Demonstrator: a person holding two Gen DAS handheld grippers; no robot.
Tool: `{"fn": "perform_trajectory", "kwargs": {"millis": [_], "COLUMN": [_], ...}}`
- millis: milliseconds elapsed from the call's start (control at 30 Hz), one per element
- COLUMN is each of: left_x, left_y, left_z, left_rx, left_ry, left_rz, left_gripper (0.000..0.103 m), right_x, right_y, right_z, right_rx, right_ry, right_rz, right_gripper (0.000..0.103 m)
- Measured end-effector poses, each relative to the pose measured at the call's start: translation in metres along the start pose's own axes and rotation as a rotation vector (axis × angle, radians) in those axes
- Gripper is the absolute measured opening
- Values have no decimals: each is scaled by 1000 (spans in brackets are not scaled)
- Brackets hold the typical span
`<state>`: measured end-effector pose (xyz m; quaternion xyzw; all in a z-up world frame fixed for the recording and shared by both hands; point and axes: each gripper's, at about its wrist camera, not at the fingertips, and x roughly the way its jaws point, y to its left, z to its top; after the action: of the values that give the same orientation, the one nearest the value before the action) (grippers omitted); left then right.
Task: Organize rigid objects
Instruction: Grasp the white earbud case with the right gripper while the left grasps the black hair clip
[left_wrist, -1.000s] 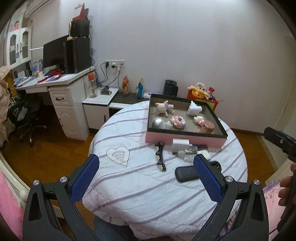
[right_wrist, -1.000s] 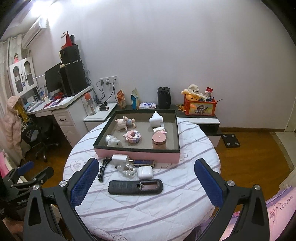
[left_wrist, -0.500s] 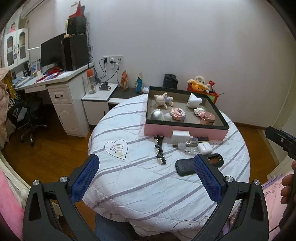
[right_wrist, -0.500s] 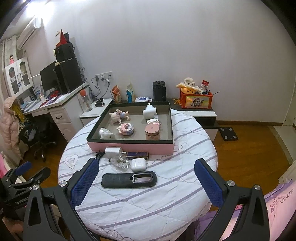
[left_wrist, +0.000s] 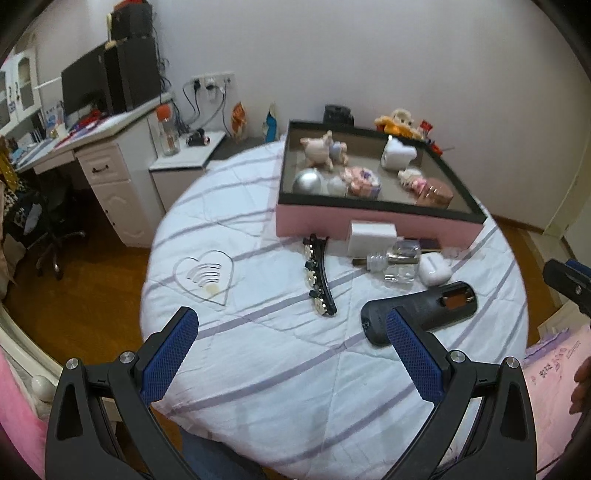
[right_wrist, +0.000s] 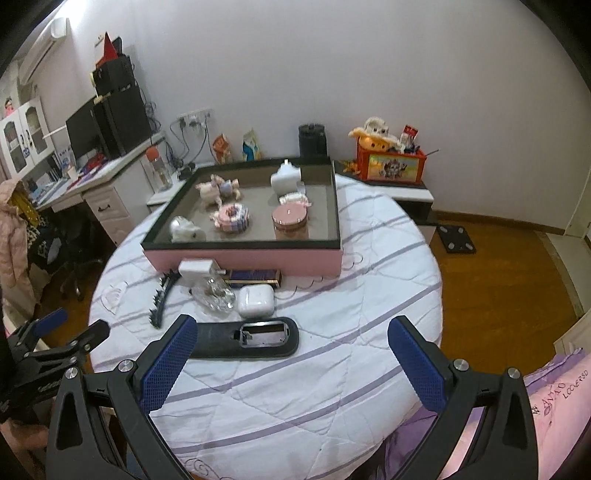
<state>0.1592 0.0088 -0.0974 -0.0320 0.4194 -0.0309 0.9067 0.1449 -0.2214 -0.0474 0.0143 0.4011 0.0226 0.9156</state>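
Note:
A pink box (left_wrist: 373, 222) (right_wrist: 243, 258) with a dark rim stands at the far side of the round table and holds several small trinkets. In front of it lie a black hair clip (left_wrist: 319, 275) (right_wrist: 161, 299), a white charger block (left_wrist: 372, 238) (right_wrist: 197, 268), a glass bottle (left_wrist: 397, 260) (right_wrist: 216, 293), a white earbud case (left_wrist: 435, 271) (right_wrist: 256, 301) and a black remote (left_wrist: 419, 312) (right_wrist: 245, 338) with its battery bay uncovered. My left gripper (left_wrist: 291, 345) is open above the near table edge, short of the clip and remote. My right gripper (right_wrist: 291, 352) is open just short of the remote.
The table carries a white quilted cloth (left_wrist: 280, 369) with purple stripes. A white desk (left_wrist: 107, 155) with a monitor and an office chair (left_wrist: 40, 221) stand to the left. A low shelf with an orange toy box (right_wrist: 389, 164) lines the far wall. Pink bedding (right_wrist: 554, 406) lies at right.
Both grippers have moved forward and lower toward the table, so the box and loose objects appear larger. Both stay open and nothing on the table has moved.

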Motion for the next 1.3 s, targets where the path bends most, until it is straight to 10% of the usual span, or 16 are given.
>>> {"fn": "perform_trajectory", "kwargs": {"millis": [867,1300], "left_x": [121,119], "left_y": [-8,-9], "left_z": [23,23], "left_rx": [30,44], "left_ry": [117,76], "left_rz": [67,14], "left_gripper": [103,89], "right_x": [122,143], "right_y": [19,30], "right_z": [2,-3], "right_rx": [-95,-160], "right_ry": [171,175], "right_rz": [36,6], "right_gripper": [101,67]}}
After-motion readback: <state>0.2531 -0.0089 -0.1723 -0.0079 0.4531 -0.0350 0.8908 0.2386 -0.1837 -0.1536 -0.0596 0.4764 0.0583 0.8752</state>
